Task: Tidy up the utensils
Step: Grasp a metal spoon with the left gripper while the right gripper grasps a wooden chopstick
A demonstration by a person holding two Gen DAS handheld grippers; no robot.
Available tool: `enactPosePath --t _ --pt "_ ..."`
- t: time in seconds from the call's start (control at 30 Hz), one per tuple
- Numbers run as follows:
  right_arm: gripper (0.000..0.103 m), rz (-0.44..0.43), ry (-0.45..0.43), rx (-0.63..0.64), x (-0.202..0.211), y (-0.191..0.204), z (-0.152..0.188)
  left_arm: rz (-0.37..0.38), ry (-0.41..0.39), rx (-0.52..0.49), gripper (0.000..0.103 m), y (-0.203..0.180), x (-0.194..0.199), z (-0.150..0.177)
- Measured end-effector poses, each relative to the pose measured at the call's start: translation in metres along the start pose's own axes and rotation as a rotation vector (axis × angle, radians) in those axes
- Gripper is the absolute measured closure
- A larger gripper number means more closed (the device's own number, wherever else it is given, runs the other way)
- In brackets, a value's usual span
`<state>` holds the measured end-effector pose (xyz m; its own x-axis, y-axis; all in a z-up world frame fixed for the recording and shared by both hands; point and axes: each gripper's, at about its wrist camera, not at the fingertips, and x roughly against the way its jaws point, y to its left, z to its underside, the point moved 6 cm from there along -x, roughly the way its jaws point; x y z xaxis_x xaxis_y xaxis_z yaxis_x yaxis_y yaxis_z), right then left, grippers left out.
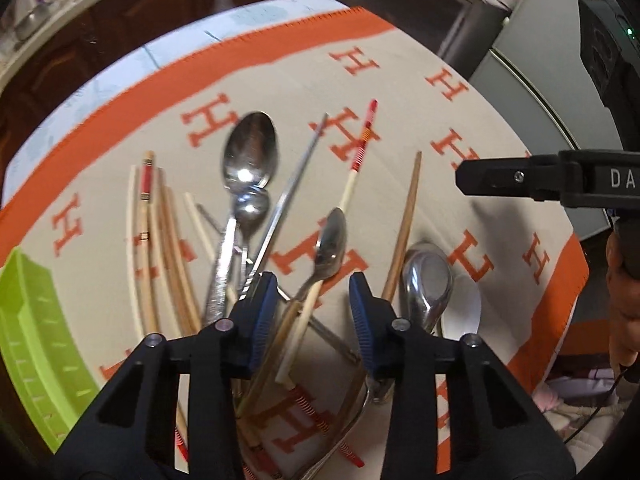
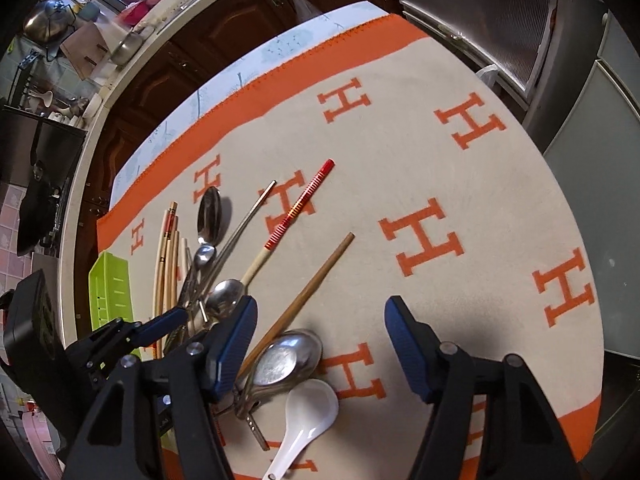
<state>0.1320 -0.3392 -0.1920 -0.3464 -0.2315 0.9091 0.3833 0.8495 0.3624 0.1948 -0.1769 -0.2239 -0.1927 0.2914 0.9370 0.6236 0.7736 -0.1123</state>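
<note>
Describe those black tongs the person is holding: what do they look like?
Each gripper, left and right, is an angular black plastic frame with triangular cut-outs and silver screws. Its two fingers carry ribbed blue pads. The right one's side shows white letters "DA" and a small green light.

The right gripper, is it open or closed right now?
Open. In the right wrist view, the right gripper has its blue-padded fingers spread wide apart, with only bare cloth between them; nothing is held.

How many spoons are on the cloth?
5: large metal spoon, small one below it, another mid-pile, wide metal spoon, white ceramic spoon. The pile may hide more.
</note>
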Motion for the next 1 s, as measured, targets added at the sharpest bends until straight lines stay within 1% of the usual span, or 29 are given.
enactPosePath --t 0.1,0.2,0.27,0.4,0.5,0.63,0.7,0.83,1.0 --pt "0.037 0.006 0.012 -0.006 -0.006 -0.004 0.0 0.018 0.024 -0.008 0.08 -0.004 -0.01 -0.001" --pt "0.037 0.01 0.023 -0.012 -0.01 -0.007 0.001 0.015 0.032 -0.011 0.088 -0.007 -0.017 -0.005" --pt "0.037 0.014 0.027 -0.012 -0.013 -0.008 0.002 0.024 0.025 -0.006 0.09 -0.009 -0.018 -0.007" --pt "0.039 0.016 0.04 -0.013 -0.018 -0.007 0.004 0.012 0.019 -0.007 0.097 -0.01 -0.018 -0.008" --pt "0.039 0.015 0.044 -0.016 -0.02 -0.007 0.004 0.015 0.02 0.023 0.098 -0.007 -0.014 -0.008" --pt "0.039 0.011 0.048 -0.013 -0.022 -0.005 0.004 0.027 0.02 0.071 0.103 0.003 -0.004 -0.005" --pt "0.039 0.008 0.054 -0.014 -0.024 -0.004 0.004 0.051 0.028 0.105 0.103 0.009 0.0 -0.002" --pt "0.039 0.003 0.067 -0.029 -0.029 -0.004 0.003 0.035 0.016 0.138 0.103 0.019 0.008 0.006" --pt "0.039 -0.014 0.073 -0.033 -0.032 0.004 0.001 0.035 -0.03 0.187 0.103 0.031 0.028 0.013"
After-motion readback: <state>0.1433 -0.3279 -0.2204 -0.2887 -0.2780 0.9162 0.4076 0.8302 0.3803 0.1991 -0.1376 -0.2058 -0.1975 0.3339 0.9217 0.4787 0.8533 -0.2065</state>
